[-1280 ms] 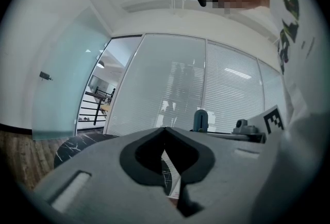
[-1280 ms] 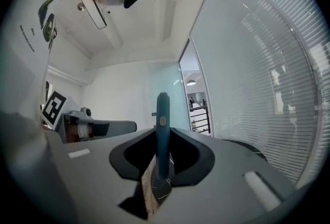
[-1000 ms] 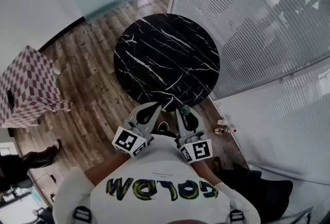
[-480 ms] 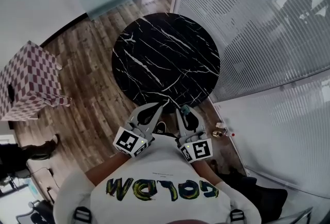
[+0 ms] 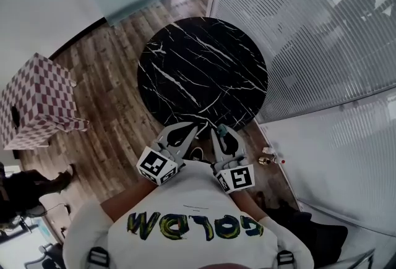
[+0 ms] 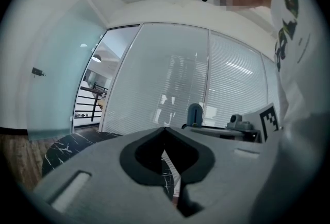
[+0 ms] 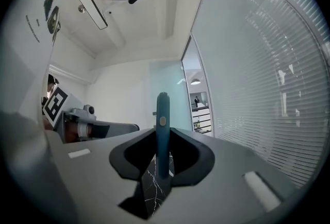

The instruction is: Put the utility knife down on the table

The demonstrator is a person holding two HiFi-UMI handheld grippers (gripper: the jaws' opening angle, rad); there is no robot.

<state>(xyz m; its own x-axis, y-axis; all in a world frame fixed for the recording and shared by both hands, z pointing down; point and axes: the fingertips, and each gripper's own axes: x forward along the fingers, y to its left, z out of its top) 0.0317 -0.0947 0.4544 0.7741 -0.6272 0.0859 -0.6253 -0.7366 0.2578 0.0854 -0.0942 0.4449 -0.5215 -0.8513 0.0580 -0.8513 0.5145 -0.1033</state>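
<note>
A round black marble table stood on the wood floor, its near rim just ahead of both grippers' tips. A checkered box sat well apart to the left, and a glass wall with blinds ran close along the table's right side. Both grippers were held side by side close to the person's white shirt, pointing towards the table.

The left gripper had its jaws together at the tips, with only the table's veined top showing through the gap behind them. The right gripper had its jaws clamped on the teal utility knife, which stood upright between them, its upper end rising above the jaws, off the table.
</note>
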